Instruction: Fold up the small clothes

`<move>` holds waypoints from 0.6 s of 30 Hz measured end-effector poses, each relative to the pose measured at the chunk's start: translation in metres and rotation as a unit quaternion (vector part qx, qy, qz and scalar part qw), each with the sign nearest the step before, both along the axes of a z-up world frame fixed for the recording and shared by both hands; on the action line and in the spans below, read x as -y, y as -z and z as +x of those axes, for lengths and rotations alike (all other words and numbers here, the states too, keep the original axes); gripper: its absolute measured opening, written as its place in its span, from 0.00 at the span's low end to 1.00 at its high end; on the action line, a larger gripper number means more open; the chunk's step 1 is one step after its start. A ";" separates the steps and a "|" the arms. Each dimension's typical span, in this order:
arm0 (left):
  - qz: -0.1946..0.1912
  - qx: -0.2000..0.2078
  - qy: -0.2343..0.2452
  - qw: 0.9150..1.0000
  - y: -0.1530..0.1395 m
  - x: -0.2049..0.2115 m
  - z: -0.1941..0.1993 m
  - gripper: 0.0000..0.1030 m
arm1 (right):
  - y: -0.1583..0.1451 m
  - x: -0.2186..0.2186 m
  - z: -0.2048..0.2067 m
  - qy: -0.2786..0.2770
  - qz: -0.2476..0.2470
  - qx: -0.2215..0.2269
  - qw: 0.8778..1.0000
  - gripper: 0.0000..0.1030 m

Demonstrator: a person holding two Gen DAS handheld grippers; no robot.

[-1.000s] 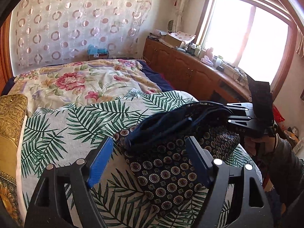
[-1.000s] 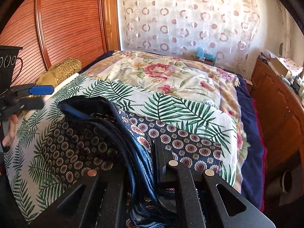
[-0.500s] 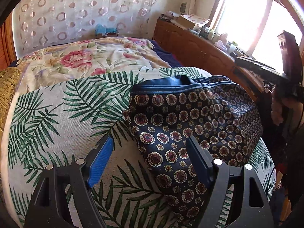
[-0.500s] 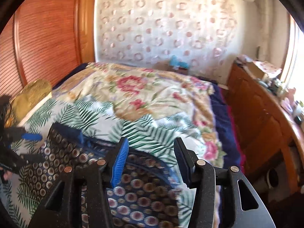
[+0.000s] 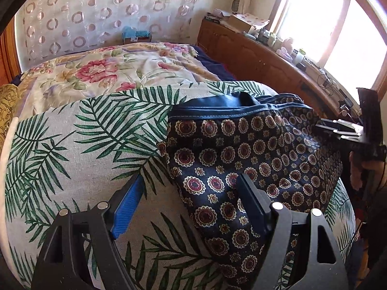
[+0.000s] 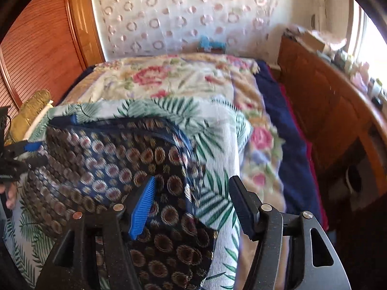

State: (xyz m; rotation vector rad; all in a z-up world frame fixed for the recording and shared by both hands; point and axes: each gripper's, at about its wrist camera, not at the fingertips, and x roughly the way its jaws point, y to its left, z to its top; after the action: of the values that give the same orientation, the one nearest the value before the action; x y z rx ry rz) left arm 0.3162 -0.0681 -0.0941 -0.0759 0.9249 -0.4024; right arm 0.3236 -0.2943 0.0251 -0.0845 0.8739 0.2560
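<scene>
Left wrist view
- Garment position: shorts (image 5: 251,159) laid flat on the palm-leaf cloth (image 5: 79,145), ahead and to the right of the left gripper (image 5: 191,205).
- Relation to fingers: right finger (image 5: 251,205) seen over the near hem; blue pad (image 5: 127,207) over bare palm-leaf cloth; the left edge of the shorts falls in the gap.
- Fingers: spread wide, nothing gripped.
- Other tool: right gripper (image 5: 338,128) seen at the far right edge of the shorts, held off the fabric; spread not readable from here.
- Change from 0.5 s ago: shorts unmoved; right gripper seen lower and nearer the shorts; 1.0 s ago the fabric was held raised in it.
- Look: navy with round medallion print, blue waistband along the far edge, slightly rumpled.

Right wrist view (blurred)
- Garment position: shorts (image 6: 116,169) on the palm-leaf cloth (image 6: 217,149), to the lower left of frame.
- Relation to fingers: blue pad (image 6: 142,207) over the right corner of the shorts; black finger (image 6: 244,207) over bare cloth, clear of it.
- Fingers: right gripper (image 6: 193,205) released, wide apart, empty.
- Other tool: left gripper (image 6: 21,152) at the left margin, beside the shorts.
- Change from 0.5 s ago: camera tilted lower; more of the shorts in frame.
- Surroundings: floral quilt (image 6: 183,77) beyond, wooden cabinet (image 6: 333,101) at right.
</scene>
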 end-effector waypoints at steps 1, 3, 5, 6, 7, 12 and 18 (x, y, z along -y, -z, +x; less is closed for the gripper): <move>-0.002 -0.002 0.000 1.000 0.001 0.000 0.001 0.77 | 0.005 0.001 0.001 0.002 0.007 -0.006 1.000 0.62; -0.007 -0.007 -0.001 1.000 0.001 0.000 0.002 0.77 | 0.011 0.001 0.001 0.002 0.019 -0.016 1.000 0.62; -0.008 -0.011 -0.002 1.000 0.003 -0.001 0.003 0.77 | 0.013 0.004 0.005 0.000 0.022 -0.019 1.000 0.62; -0.008 -0.013 -0.004 1.000 0.004 -0.001 0.004 0.77 | 0.015 0.005 0.007 -0.001 0.026 -0.020 0.999 0.62; -0.008 -0.014 -0.004 1.000 0.004 -0.001 0.004 0.76 | 0.016 0.005 0.008 -0.003 0.032 -0.022 0.999 0.62; -0.008 -0.011 -0.005 1.000 0.004 -0.001 0.004 0.76 | 0.021 0.007 0.016 -0.011 0.052 -0.022 0.998 0.62; -0.005 -0.010 -0.003 1.000 0.003 0.000 0.005 0.59 | 0.028 -0.001 0.018 -0.036 0.051 -0.017 0.998 0.48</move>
State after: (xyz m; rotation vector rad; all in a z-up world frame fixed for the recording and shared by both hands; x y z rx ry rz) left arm 0.3213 -0.0681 -0.0975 -0.0923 0.9427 -0.4009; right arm 0.3414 -0.2935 -0.0028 -0.0161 0.8908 0.3700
